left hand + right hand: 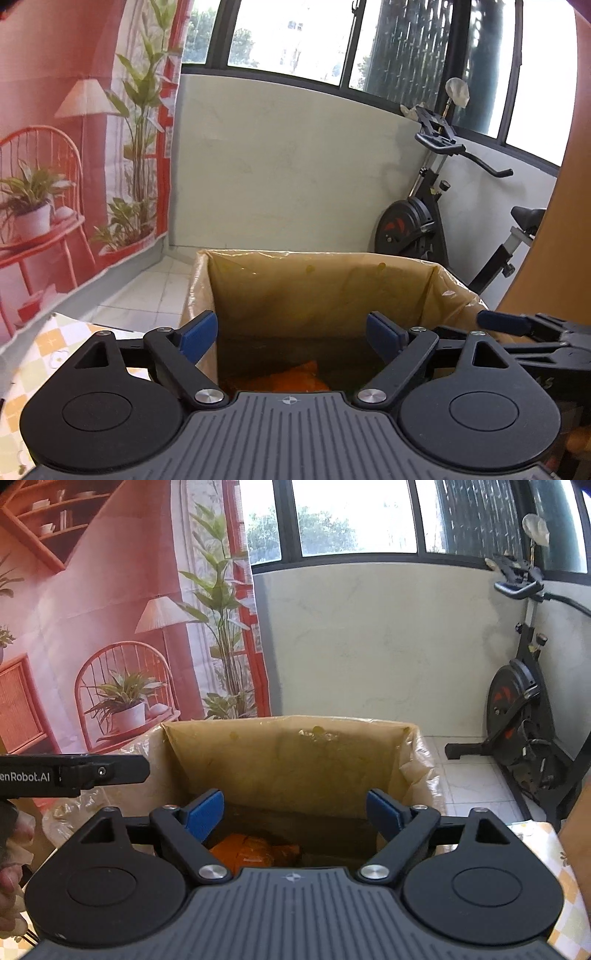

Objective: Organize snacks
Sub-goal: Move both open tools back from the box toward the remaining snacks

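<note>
Left view: left tongs (291, 334) wide open, nothing held. Orange snack bag (284, 378) at 6 o'clock from tips, low in box (325, 291). Bag lies left-right. Right tongs (495, 323) at 3 o'clock.

Right view: right tongs (295, 812) wide open, bare. Bag (255, 851) at 7 o'clock, crinkly, shiny. Box brown card, plastic-lined. Both tongs about same nearness.

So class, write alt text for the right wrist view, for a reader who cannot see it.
The right claw hangs open and empty over a plastic-lined cardboard box with an orange snack packet at the bottom. The left claw juts in from the left edge; an exercise bike stands at right.
</note>
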Demonstrator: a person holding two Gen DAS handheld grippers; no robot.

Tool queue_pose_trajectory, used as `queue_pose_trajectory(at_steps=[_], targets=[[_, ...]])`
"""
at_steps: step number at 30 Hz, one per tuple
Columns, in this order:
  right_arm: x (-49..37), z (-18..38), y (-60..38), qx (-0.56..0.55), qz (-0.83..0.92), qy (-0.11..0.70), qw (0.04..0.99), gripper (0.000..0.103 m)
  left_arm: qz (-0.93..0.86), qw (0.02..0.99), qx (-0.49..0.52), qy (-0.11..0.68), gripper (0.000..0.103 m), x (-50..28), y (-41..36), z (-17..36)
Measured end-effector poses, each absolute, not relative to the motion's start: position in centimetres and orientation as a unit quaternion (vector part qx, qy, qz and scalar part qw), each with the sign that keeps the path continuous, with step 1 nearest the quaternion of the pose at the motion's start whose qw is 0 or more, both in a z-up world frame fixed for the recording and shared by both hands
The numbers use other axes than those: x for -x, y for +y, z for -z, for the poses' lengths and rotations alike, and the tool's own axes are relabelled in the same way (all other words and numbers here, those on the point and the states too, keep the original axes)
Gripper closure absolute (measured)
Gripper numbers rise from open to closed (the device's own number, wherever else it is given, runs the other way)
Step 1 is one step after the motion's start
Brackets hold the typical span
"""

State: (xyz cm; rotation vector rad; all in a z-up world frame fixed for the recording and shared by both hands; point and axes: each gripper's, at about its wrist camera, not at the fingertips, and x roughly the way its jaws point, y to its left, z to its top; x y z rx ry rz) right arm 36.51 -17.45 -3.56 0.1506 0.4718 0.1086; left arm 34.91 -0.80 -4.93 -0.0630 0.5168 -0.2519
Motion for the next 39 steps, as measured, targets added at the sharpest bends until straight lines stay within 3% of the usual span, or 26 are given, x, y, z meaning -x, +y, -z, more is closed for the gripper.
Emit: queue_pose_trajectory(at_steps=[19, 26, 39], targets=[[-26.2, -0.7, -18.2, -0.087, -0.034, 0.188, 0.978, 0.016, 0.073, 0.975, 0.015, 0.209, 0.010, -25.6, 1.1, -0.2], [-22.6, 0.2, -18.8, -0.092, -0.021, 0.191, 0.977, 0.016, 0.066, 0.976, -0.013, 0.205, 0.009, -22.0, 0.5, 1.2], [-19.3, 4.7, -18.8, -0.112, -0.003, 0.234, 0.966, 0.016, 0.081, 0.960, 0.008, 0.267, 0.010, -20.2, 1.6, 6.5]])
